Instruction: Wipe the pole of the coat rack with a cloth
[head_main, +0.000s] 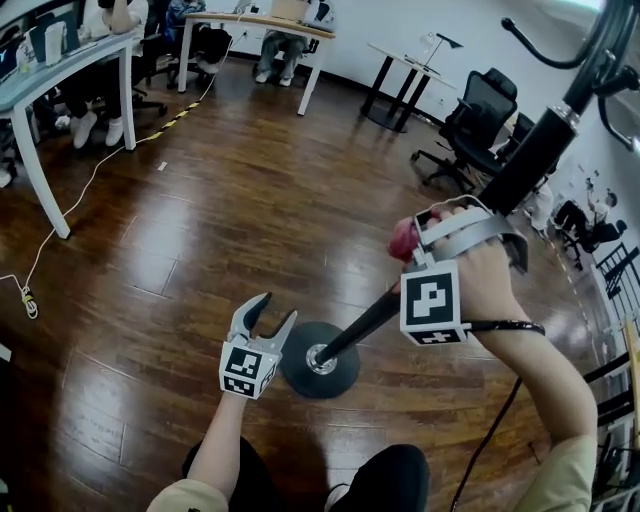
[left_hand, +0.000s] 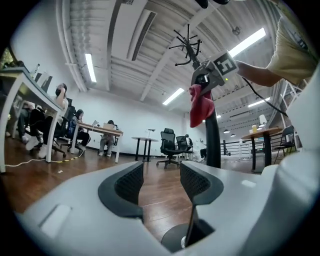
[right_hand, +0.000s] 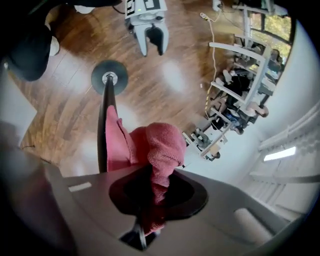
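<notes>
Your right gripper (right_hand: 150, 186) has its jaws clamped on the bunched red terry cloth (right_hand: 161, 148), which bulges out just ahead of the fingertips, with 1 loose flap hanging to the jaws' left and lying against the slim black metal pole of the coat rack (right_hand: 102, 131). To wipe well, I judge you should press the thick bunch, not only that thin flap, sideways onto the pole, then slide along it in 1 long even stroke toward the round black base plate (right_hand: 109, 77) far ahead of the jaws. Turn your wrist between strokes so the cloth reaches the pole's other sides. Press lightly, since the rack looks tilted in the head view and a hard push could rock it. From the head view, that gripper (head_main: 425, 232) sits at mid-height on the pole (head_main: 528, 160). Your left gripper (left_hand: 162, 182) has its jaws moderately apart with nothing between them, only wooden floor (head_main: 200, 220) beyond. It hovers just beside the base (head_main: 300, 385), where it could steady the rack.
</notes>
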